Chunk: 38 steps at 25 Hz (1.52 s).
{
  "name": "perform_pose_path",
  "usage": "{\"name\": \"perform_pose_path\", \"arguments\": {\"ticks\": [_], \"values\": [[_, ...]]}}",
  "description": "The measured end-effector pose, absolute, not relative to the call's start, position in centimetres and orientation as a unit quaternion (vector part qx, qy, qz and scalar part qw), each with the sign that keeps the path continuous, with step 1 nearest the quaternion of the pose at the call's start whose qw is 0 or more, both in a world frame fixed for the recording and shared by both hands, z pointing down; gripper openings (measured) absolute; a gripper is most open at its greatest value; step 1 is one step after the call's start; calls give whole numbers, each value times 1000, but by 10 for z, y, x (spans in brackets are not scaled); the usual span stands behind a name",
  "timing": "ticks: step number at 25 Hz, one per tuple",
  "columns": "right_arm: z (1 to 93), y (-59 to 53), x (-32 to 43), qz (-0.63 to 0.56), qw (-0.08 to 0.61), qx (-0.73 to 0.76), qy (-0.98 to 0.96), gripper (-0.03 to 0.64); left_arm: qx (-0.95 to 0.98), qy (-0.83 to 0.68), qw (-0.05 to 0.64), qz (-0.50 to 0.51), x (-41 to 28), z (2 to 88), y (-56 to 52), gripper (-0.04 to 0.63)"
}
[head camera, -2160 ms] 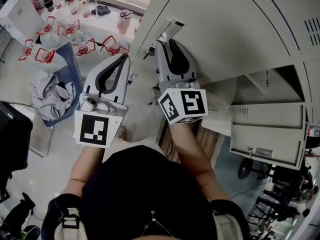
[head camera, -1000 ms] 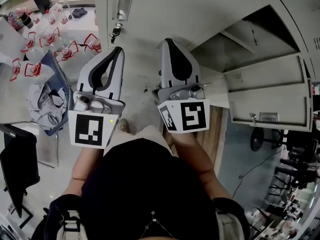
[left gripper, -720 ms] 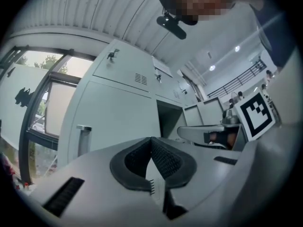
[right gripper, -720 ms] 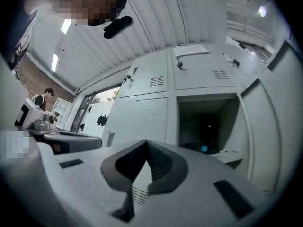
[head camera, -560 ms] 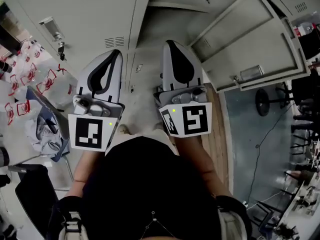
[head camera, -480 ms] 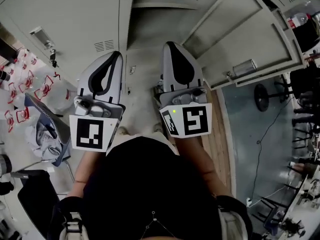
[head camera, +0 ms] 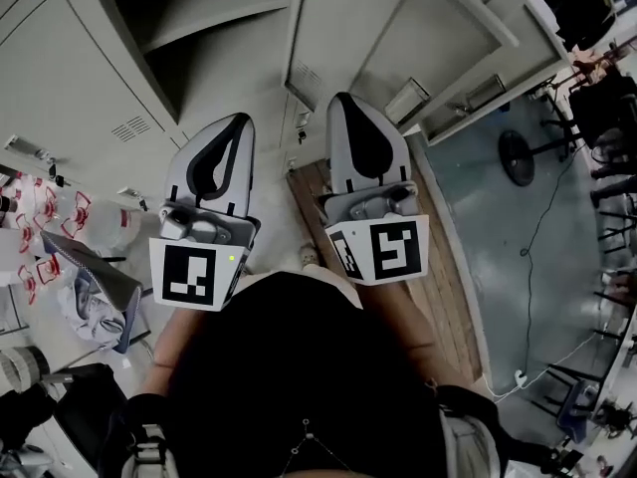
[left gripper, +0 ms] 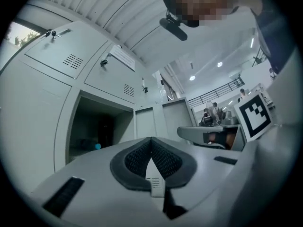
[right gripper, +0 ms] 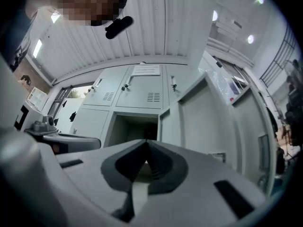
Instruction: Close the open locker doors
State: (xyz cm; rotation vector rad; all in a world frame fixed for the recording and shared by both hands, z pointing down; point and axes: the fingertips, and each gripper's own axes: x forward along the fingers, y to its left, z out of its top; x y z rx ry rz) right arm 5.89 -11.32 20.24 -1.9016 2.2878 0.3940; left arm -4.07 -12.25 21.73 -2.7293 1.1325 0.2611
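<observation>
Pale grey metal locker door (head camera: 453,38) hangs swung open at the head view's upper right, with a small latch plate (head camera: 406,100) on it. Left of it gapes a dark open locker compartment (head camera: 174,13) with a shelf inside. Short of the lockers, the grey left gripper (head camera: 239,119) and grey right gripper (head camera: 343,98) point side by side toward them. Each has its jaws pressed together on nothing and is clear of the doors. Brown wooden floorboards (head camera: 448,267) lie below the right gripper.

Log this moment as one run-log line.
left gripper: shut, empty | right gripper: shut, empty | locker door: open, untouched | task: not done
</observation>
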Motion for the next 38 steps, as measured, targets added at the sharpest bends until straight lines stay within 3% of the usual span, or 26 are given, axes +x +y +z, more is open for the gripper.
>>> {"name": "perform_pose_path", "arguments": {"ticks": [18,21,28,38], "values": [[225,-78,208,109,75,-603,787,2,-907,404,101,70,109,228,-93,3],[230,-82,213,106,67,-568,813,2,-900,419,101,64,118,232,-93,3],[243,-86,212,62,70,-459,883,92,-889,444,107,47,125,234,-89,3],[256,-87,191,37,60,-369,927,97,-876,468,111,37,118,236,-82,3]]}}
